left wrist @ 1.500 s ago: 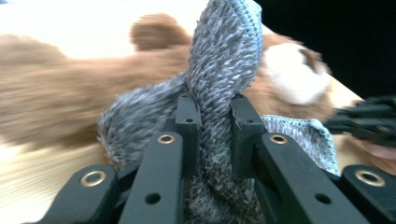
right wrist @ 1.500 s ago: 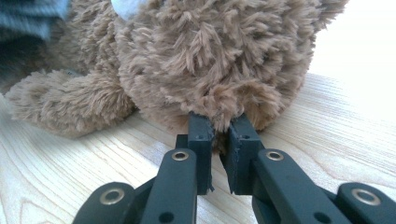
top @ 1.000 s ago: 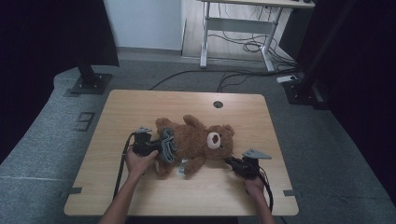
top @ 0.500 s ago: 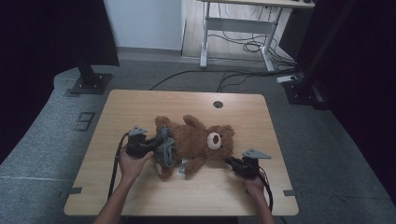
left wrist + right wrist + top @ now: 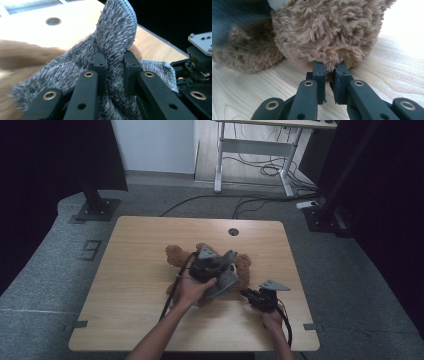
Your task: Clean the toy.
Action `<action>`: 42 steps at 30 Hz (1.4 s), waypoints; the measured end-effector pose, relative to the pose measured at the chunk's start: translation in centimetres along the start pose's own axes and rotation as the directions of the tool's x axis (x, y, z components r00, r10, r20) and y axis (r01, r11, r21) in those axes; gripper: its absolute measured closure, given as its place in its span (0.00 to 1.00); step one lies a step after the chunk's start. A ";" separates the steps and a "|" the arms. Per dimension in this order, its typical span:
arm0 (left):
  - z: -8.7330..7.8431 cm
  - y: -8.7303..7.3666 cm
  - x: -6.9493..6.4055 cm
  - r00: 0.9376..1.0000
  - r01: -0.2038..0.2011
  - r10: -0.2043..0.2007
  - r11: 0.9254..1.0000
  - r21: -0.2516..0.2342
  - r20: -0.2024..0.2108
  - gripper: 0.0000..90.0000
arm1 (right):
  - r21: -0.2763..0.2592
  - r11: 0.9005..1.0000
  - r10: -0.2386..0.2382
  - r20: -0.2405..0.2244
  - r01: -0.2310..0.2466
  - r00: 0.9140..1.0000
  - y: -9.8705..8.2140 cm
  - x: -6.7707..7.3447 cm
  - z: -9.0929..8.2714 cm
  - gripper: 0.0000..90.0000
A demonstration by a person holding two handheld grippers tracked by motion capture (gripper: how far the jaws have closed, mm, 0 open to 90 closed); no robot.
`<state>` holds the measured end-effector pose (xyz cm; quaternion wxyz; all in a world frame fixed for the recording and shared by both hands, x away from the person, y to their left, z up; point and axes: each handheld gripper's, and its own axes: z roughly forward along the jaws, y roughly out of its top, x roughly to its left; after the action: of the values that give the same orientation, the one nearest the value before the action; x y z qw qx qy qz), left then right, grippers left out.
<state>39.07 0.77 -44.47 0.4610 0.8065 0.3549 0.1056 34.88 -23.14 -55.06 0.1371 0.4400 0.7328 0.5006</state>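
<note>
A brown teddy bear lies on the wooden table, its head toward the right. My left gripper hovers over the bear's body, shut on a fold of fuzzy grey knit cloth that drapes down across the bear. In the left gripper view the cloth rises between the jaws of my left gripper. My right gripper sits low by the bear's head. In the right gripper view it is shut on a tuft of the bear's fur.
A round cable hole sits near the table's far edge. Black stand bases and cables lie on the grey floor behind. The right gripper's body lies close to the cloth's right side. Bare tabletop lies right of the bear.
My left hand has swung right and upward, pulling the grey cloth from the bear's left end over its body toward the head. The right gripper has stayed put on the fur.
</note>
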 end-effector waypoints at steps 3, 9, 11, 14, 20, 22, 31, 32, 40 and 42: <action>1.0 0.0 -1.0 0.999 -0.034 0.034 0.999 -0.002 -0.040 0.84 | 0.014 1.000 0.000 0.018 0.000 1.000 0.0 -0.1 0.0 0.92; -1.0 -1.1 1.7 0.995 0.007 -0.005 1.000 0.019 -0.096 0.84 | 0.004 1.000 -0.004 0.008 0.004 1.000 0.0 -0.1 0.0 0.92; -1.8 -1.9 3.0 0.995 0.037 -0.035 0.999 0.022 -0.091 0.85 | 0.006 1.000 -0.007 0.006 0.007 1.000 0.0 -0.1 0.0 0.92; -3.4 -2.9 4.6 0.994 0.073 -0.074 0.997 -0.008 -0.079 0.85 | 0.007 1.000 -0.014 -0.002 0.014 1.000 0.0 -0.1 -0.1 0.92; -6.5 -4.3 7.8 0.980 0.133 -0.137 0.990 -0.043 -0.143 0.85 | 0.010 1.000 -0.012 0.000 0.012 1.000 0.0 -0.1 -0.1 0.92; -7.0 -4.9 8.8 0.973 0.160 -0.165 0.986 -0.044 -0.163 0.85 | 0.010 1.000 -0.012 0.000 0.012 1.000 0.0 -0.1 -0.1 0.92; -6.4 -8.2 11.7 0.946 0.240 -0.230 0.971 0.017 -0.229 0.85 | 0.014 1.000 -0.014 -0.007 0.014 1.000 0.0 0.1 0.1 0.93; -6.2 -8.5 11.9 0.944 0.253 -0.241 0.967 0.027 -0.227 0.85 | 0.013 1.000 -0.014 -0.008 0.014 1.000 0.0 0.1 0.1 0.92; -5.6 -10.7 12.9 0.935 0.283 -0.254 0.955 0.090 -0.249 0.85 | 0.019 1.000 -0.016 -0.008 0.016 1.000 0.0 0.1 0.1 0.93; -5.5 -11.1 13.1 0.934 0.283 -0.252 0.954 0.095 -0.253 0.85 | 0.018 1.000 -0.016 -0.005 0.016 1.000 0.0 0.1 0.1 0.93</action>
<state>40.53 16.82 -52.54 0.3718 0.7603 0.5203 0.1141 34.93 -22.99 -55.10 0.1356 0.4341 0.7412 0.4939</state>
